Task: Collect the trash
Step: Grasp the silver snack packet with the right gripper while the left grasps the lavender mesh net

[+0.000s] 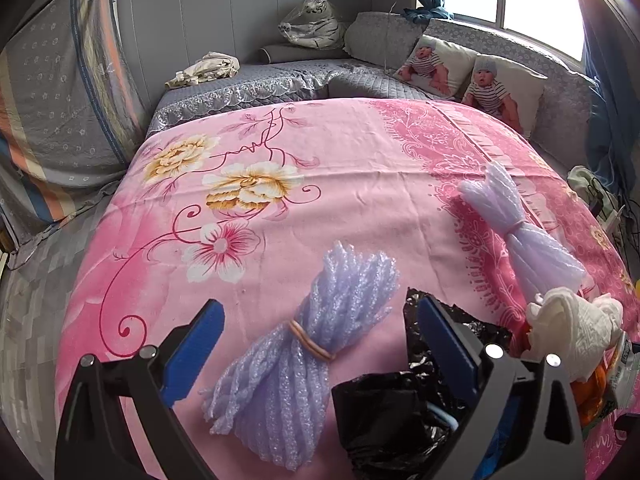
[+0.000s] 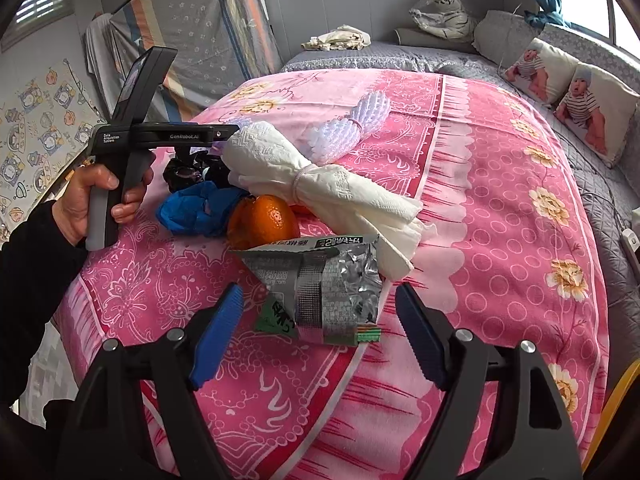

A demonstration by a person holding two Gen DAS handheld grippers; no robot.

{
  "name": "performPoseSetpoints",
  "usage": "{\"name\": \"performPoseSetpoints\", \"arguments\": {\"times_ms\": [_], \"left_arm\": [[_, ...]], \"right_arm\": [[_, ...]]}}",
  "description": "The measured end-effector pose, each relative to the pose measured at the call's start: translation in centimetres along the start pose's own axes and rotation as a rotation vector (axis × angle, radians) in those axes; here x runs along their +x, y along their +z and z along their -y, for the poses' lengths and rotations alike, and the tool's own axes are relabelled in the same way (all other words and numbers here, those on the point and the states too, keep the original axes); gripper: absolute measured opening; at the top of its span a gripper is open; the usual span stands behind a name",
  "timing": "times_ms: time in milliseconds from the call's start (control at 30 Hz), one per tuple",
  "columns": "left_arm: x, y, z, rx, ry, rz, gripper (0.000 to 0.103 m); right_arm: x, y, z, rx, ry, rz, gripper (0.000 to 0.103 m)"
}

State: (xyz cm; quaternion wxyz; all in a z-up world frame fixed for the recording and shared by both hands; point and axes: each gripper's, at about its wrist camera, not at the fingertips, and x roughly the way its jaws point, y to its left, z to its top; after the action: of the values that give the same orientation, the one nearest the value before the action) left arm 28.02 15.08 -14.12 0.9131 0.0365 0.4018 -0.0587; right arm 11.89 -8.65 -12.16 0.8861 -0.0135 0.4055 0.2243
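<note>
My left gripper point(image 1: 318, 308) stands open over the pink bedspread point(image 1: 320, 160). A lilac foam-net bundle point(image 1: 296, 344) tied with a rubber band lies between its fingers, untouched. A crumpled black bag point(image 1: 400, 400) lies against its right finger. A second foam bundle point(image 1: 516, 232), a tied white tissue wad point(image 1: 576, 328) and orange peel point(image 1: 592, 396) lie to the right. My right gripper point(image 2: 320, 292) is open, with a silver snack wrapper point(image 2: 332, 280) lying between its fingertips; the pads do not press it. Beyond the wrapper lie orange peel point(image 2: 264, 220), the tissue wad point(image 2: 320, 184), a blue crumpled piece point(image 2: 196, 208) and the black bag point(image 2: 192, 168).
A hand point(image 2: 88, 200) holds the left gripper's body point(image 2: 168, 136) at the bed's left edge. Baby-print pillows point(image 1: 464, 72) and a plush tiger point(image 1: 316, 20) sit at the far side on a grey quilt point(image 1: 256, 84). A folded mattress point(image 1: 68, 92) leans at left. Cables point(image 1: 608, 204) lie at right.
</note>
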Motion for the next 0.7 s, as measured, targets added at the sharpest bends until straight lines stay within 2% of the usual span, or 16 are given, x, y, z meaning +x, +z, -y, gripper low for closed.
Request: {"name": "performPoseSetpoints", "arguments": {"times_ms": [100,167,233,333,400,467,533,700], "left_arm": [[0.7,0.1,0.1,0.000,-0.005,-0.021,0.087],[1.1,0.1,0.3,0.000,-0.009,-0.031,0.084],[1.4,0.0,0.5,0.007,-0.008,-0.042,0.075],[1.9,-0.1,0.7,0.012,-0.002,-0.059,0.060],[2.1,-0.2,0.5,0.013,0.014,-0.070,0.052],[2.1,-0.1,0.2,-0.003,0.012,-0.075,0.047],[2.0,0.0,-0.1,-0.018,0.007,-0.072,0.039],[1.5,0.1,-0.4,-0.017,0.029,-0.064,0.033]], "right_arm": [[0.3,0.3,-0.3,-0.006,-0.020,-0.009,0.073],[0.6,0.4,-0.3,-0.002,-0.022,-0.021,0.069],[1.0,0.5,-0.3,0.004,-0.022,-0.038,0.066],[1.3,0.5,-0.2,0.009,-0.031,-0.053,0.053],[1.5,0.5,-0.1,0.012,-0.034,-0.062,0.035],[1.7,0.5,-0.1,0.009,-0.034,-0.069,0.027],[1.6,0.6,0.0,0.018,-0.030,-0.062,0.023],[1.2,0.9,0.3,0.020,-0.035,-0.041,0.018]]}}
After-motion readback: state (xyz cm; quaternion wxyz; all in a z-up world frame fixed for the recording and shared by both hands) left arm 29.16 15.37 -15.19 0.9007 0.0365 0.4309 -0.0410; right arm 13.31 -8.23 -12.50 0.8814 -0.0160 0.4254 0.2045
